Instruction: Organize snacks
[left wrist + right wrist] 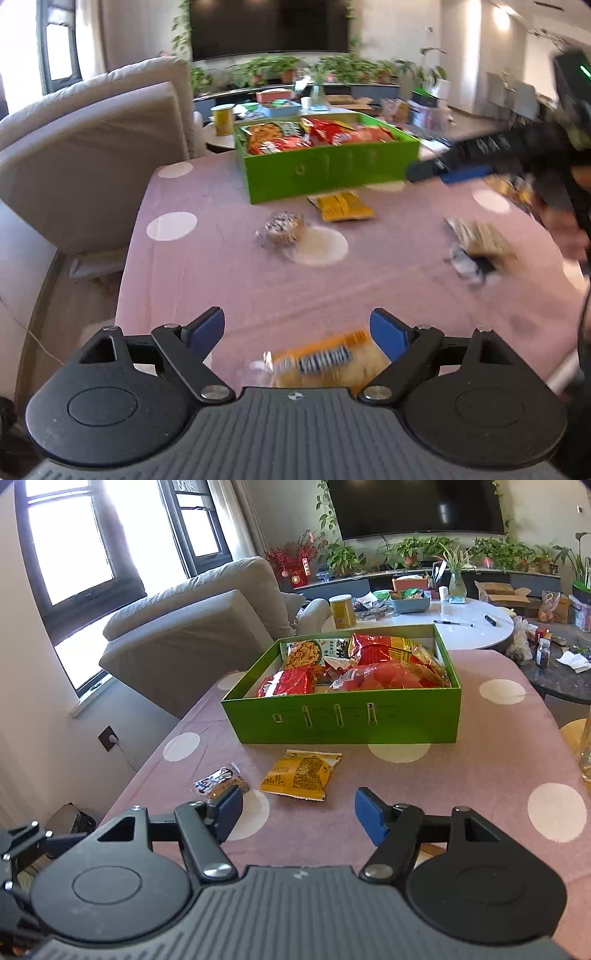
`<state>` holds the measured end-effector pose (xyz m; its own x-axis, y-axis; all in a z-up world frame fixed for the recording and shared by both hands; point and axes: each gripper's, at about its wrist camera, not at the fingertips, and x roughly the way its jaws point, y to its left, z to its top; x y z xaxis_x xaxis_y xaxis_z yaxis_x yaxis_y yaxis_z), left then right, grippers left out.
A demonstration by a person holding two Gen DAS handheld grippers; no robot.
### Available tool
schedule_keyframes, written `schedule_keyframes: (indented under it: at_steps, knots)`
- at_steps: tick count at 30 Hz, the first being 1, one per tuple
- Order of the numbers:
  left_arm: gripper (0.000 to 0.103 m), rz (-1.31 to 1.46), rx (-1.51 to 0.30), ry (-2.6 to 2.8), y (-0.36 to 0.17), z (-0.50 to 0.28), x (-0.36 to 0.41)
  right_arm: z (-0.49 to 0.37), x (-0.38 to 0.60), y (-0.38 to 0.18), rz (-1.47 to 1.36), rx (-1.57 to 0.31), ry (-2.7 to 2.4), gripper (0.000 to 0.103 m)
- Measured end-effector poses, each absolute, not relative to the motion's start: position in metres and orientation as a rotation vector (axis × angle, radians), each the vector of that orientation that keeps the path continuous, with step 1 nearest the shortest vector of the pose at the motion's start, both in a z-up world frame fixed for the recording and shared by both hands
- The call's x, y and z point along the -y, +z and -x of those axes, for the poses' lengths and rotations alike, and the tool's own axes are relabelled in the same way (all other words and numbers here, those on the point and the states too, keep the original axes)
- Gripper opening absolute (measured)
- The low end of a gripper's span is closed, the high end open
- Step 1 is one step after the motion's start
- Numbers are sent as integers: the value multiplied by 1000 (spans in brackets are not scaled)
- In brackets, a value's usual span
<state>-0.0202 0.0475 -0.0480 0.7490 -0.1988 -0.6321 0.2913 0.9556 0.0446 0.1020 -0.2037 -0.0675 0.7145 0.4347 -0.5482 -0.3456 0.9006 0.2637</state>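
Observation:
A green box (325, 170) (343, 716) holding several red and orange snack bags stands at the far side of the pink dotted tablecloth (229, 280) (491, 746). A yellow packet (341, 206) (301, 774) and a dark wrapped biscuit (281, 227) (218, 778) lie in front of it. My left gripper (297, 332) is open above a blurred orange packet (325, 360) lying between its fingers. A brown packet (478, 238) lies to the right. My right gripper (298, 814) (448, 173) is open and empty over the cloth, near the yellow packet.
A grey sofa (92, 147) (192, 627) stands left of the table. A white round table (461, 622) with a yellow can (342, 611) and clutter lies behind the box. A glass (585, 749) stands at the right edge.

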Motion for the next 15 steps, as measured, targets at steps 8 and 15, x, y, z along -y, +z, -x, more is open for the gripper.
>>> schedule_keyframes:
  at_steps: [8,15]
  knots:
    - [87,-263,-673,-302,-69,42,-39,-86,198,-71,-102,-660,410,65]
    - [86,-264,-677,-278,-86,19,-29,-85,200,-79,-85,-691,377,65]
